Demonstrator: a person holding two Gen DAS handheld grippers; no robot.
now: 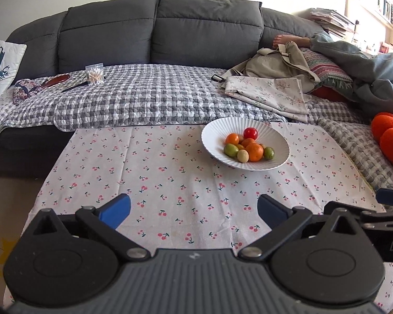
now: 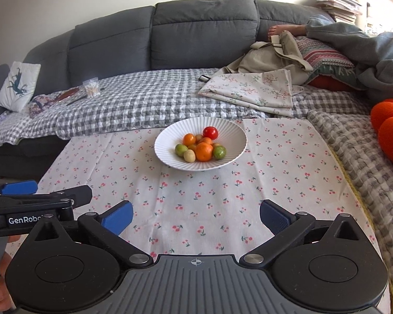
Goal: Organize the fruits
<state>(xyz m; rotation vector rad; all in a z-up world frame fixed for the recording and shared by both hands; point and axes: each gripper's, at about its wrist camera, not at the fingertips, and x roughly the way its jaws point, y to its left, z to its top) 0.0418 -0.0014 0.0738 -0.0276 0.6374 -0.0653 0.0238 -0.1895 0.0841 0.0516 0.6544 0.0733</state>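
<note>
Cherry-print cloth (image 2: 196, 196) covers the bench; near its far edge, a ribbed white bowl (image 2: 233, 141) holds small, round, probably smooth-skinned fruits (image 2: 203, 151). Left tongs (image 1: 194, 210) and right tongs (image 2: 196, 217) gape wide, empty; grip each fruit lightly across its middle.

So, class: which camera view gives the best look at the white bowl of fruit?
The right wrist view: the white bowl sits near the middle of the picture, its whole rim and fruit clear. The left wrist view shows the same bowl whole too, but off to the right.
</note>
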